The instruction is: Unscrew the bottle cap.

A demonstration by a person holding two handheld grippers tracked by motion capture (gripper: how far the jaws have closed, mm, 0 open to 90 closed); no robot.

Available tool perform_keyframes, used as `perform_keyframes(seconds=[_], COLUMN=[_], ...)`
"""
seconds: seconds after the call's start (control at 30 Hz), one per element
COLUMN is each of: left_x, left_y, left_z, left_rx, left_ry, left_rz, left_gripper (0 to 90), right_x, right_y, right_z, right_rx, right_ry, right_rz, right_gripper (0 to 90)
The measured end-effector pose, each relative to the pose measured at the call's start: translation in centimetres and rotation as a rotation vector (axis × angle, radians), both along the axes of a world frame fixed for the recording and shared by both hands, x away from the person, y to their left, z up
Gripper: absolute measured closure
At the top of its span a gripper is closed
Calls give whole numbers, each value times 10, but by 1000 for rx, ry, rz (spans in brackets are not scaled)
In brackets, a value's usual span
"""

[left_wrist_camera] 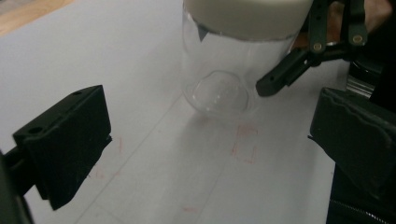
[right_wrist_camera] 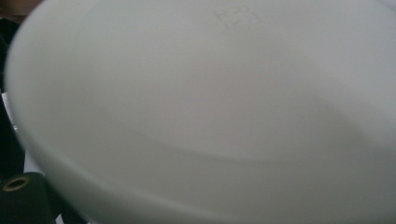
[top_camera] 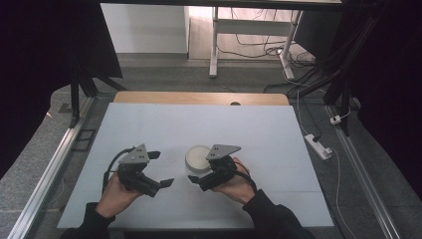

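Observation:
A clear jar [top_camera: 198, 158] with a white lid stands upright on the white mat [top_camera: 149, 129], just in front of centre. My right gripper [top_camera: 201, 170] reaches it from the right and is open wide, with the jar between its jaws. One black finger [top_camera: 197, 180] lies close along the jar's near side; I cannot tell if it touches. The far finger is hidden. In the right gripper view the lid [right_wrist_camera: 210, 107] is very close and blurred. My left gripper [top_camera: 161, 169] is open and holds nothing, a short way left of the jar [left_wrist_camera: 219, 70]. The left gripper view shows the right gripper's finger [left_wrist_camera: 275, 77] by the jar's side.
Faint red marks [left_wrist_camera: 245, 142] are drawn on the mat below the jar. The wooden table edge [top_camera: 199, 98] runs along the back. A white power strip [top_camera: 318, 146] and cables lie on the floor to the right. A white desk frame [top_camera: 214, 45] stands behind.

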State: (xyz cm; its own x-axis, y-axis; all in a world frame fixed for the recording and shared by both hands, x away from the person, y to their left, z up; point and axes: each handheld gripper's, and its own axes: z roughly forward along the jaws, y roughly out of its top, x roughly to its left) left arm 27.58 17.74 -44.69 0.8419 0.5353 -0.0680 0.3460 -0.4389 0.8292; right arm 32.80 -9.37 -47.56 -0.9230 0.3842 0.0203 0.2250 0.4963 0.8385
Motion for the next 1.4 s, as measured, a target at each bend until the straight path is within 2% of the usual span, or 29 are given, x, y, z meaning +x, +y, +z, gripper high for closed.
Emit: perform_keyframes(seconds=[0.17, 0.3, 0.43, 0.67, 0.83, 1.03, 1.1, 1.27, 1.4], left_x=[14, 25, 33, 44, 53, 55, 54, 53, 51], left_y=[-10, -19, -30, -47, -58, -67, -68, -69, -74], left_z=[4, 9, 11, 14, 14, 13, 13, 14, 14], left_rx=[-1, -3, 12, 25, 12, 22, 36, 32, 41], left_ry=[3, 4, -3, -4, 10, -1, -17, -7, 3], left_rz=[-40, -94, -150, -222, -294, -349, -340, -289, -213], left_gripper=[0, 0, 0, 0, 2, 52, 73, 79, 79], right_x=[0, 0, -1, -2, -2, -3, -3, -2, 0], right_y=[0, 1, 1, 3, 4, 4, 4, 3, 3], right_z=[-1, -1, -1, -2, -2, -2, -1, -2, -2], right_rx=[-7, -5, -7, -7, -11, -11, -12, -14, -24], right_ry=[-1, 2, 1, 5, 6, 5, 5, 5, 3], right_rz=[7, 12, 26, 43, 56, 71, 69, 41, 4], right_gripper=[66, 66, 66, 65, 66, 66, 66, 66, 66])
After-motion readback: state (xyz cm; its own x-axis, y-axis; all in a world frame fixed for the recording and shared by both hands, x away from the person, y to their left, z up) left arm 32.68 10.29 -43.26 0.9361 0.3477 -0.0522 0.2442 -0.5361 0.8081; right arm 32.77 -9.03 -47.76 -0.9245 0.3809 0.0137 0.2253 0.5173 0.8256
